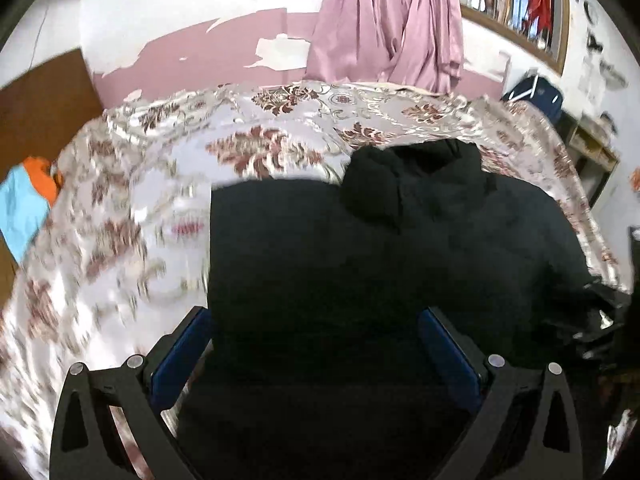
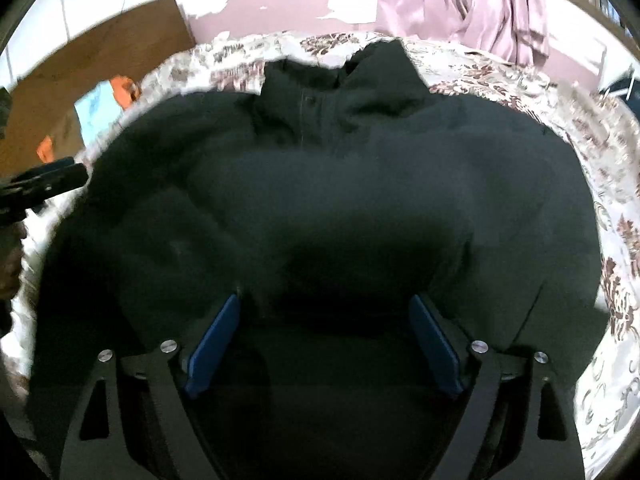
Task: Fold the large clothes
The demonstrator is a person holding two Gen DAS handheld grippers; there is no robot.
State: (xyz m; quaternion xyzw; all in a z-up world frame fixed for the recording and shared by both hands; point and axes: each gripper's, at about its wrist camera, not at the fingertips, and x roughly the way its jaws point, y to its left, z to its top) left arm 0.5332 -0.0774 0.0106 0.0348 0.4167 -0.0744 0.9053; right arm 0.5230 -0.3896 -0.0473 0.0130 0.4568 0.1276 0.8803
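A large black garment [image 1: 400, 248] with a collar lies spread on a floral bedspread [image 1: 120, 220]. In the right wrist view the black garment [image 2: 360, 168] fills most of the frame, its collar [image 2: 340, 80] at the far end. My left gripper [image 1: 316, 320] is open, its blue-padded fingers [image 1: 184, 352] straddling the garment's near left edge. My right gripper [image 2: 324, 312] is open above the garment's near middle, blue pads [image 2: 216, 340] wide apart. The left gripper's black tip [image 2: 48, 184] shows at the left edge of the right wrist view.
Pink curtains [image 1: 384, 24] hang behind the bed against a peeling pink wall. A brown board [image 1: 40, 100] and blue and orange cloth [image 1: 28, 200] lie at the left. A window [image 1: 516, 4] and shelves [image 1: 592, 152] are at the right.
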